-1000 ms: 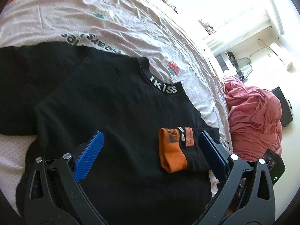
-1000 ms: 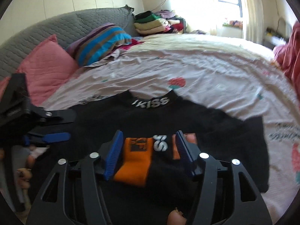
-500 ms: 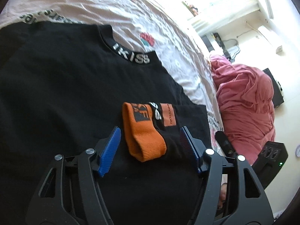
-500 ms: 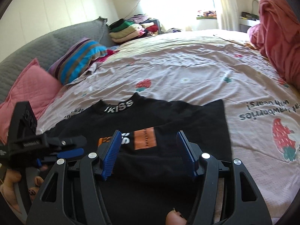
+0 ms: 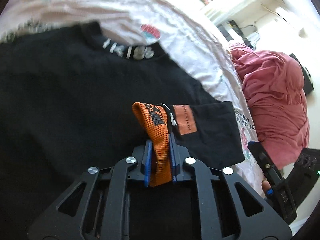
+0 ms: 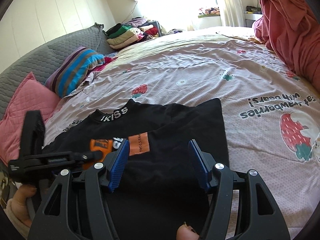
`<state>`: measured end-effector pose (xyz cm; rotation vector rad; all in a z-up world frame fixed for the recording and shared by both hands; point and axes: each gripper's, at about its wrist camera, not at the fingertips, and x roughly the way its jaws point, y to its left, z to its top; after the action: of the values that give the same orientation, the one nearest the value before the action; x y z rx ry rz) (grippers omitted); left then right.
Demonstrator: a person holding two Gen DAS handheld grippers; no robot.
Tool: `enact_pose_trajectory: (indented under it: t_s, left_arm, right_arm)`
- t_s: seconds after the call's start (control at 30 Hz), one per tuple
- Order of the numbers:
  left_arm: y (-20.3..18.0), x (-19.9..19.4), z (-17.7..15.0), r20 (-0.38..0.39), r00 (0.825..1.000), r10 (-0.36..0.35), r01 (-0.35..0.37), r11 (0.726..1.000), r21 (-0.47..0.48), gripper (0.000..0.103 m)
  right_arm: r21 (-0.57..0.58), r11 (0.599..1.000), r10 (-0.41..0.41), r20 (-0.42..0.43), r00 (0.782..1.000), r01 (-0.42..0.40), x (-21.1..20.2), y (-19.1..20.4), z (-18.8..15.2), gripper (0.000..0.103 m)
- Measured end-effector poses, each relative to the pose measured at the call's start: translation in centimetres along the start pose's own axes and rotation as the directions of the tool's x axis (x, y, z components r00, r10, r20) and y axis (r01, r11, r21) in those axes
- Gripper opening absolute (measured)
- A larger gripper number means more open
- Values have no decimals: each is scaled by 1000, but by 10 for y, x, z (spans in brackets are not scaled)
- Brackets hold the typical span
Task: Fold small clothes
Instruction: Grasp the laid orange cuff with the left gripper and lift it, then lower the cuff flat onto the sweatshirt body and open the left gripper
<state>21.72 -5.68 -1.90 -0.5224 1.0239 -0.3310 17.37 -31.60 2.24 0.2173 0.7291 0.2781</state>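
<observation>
A black top [image 5: 70,100] with a white-lettered collar [image 6: 115,116] lies flat on the bed. An orange ribbed sleeve cuff [image 5: 158,134] lies on it beside an orange patch [image 5: 185,120]. My left gripper [image 5: 160,160] is shut on the orange cuff, which sticks out between the blue pads. It also shows in the right wrist view [image 6: 60,158], at the cuff [image 6: 100,146]. My right gripper [image 6: 158,164] is open and empty above the folded black sleeve [image 6: 180,144], next to the patch [image 6: 139,146].
The bed has a pink strawberry-print sheet [image 6: 220,76]. A striped pillow [image 6: 78,70] and pink pillow [image 6: 26,104] lie at the head. Folded clothes [image 6: 128,32] are stacked at the far side. A pink blanket heap [image 5: 276,104] sits off the right edge.
My left gripper moved in and closed on the orange cuff, lifting it slightly. My right gripper drew back to the right, off the cuff, and stays open.
</observation>
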Motion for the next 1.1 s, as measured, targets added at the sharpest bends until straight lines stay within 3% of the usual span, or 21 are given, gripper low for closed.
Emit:
enact_pose_trajectory:
  t_s: [0.27,0.53,0.8,1.1]
  left_arm:
    - [-19,-71,21,188,982,-29,16,998,69,4]
    - [-12,-119,23,292,956,-14,-9,997,76,4]
    - [27,-120,13,287,957,37,-37,999,-7,4]
    - [47,-111,4,258,963,81,-74,997,-37,5]
  right_arm:
    - [-2,1000,1,-6,1000,-1,-1,-1,-1,59]
    - [-23,1000,7,-19,1000,-8,2,8,-3,59]
    - [-47,999,5,-42,999,-7,8,18,-5,59]
    - [-91,996,0,-74,997,-7,19,29,-8,59]
